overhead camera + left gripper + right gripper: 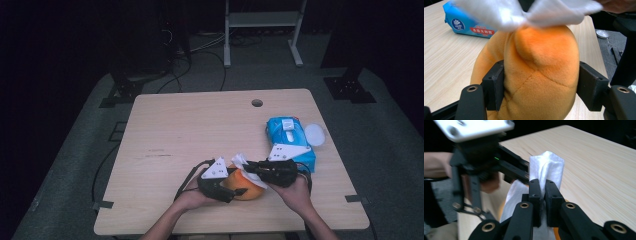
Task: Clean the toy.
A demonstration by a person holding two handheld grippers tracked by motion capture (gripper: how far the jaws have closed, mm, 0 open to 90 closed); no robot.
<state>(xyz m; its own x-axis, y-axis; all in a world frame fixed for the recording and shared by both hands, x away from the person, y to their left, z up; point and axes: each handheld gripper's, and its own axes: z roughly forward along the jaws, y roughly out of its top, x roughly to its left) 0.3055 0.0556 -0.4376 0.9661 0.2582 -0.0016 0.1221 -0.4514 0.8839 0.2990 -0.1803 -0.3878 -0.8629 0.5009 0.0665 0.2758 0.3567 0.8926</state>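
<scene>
Near the counter's (165,130) front edge, the left hand-held gripper (235,192) clamped the plush (534,75) while the right hand-held gripper (543,202) pinched a wipe (547,166) that hard rubbing might tear.

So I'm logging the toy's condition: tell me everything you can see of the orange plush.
The plush is soft, fuzzy orange fabric with stitched seams and a rounded, lumpy body. It sits at the table's near edge, squeezed between the left claw's jaws. A white tissue, pinched in the right claw, lies on its top.
</scene>
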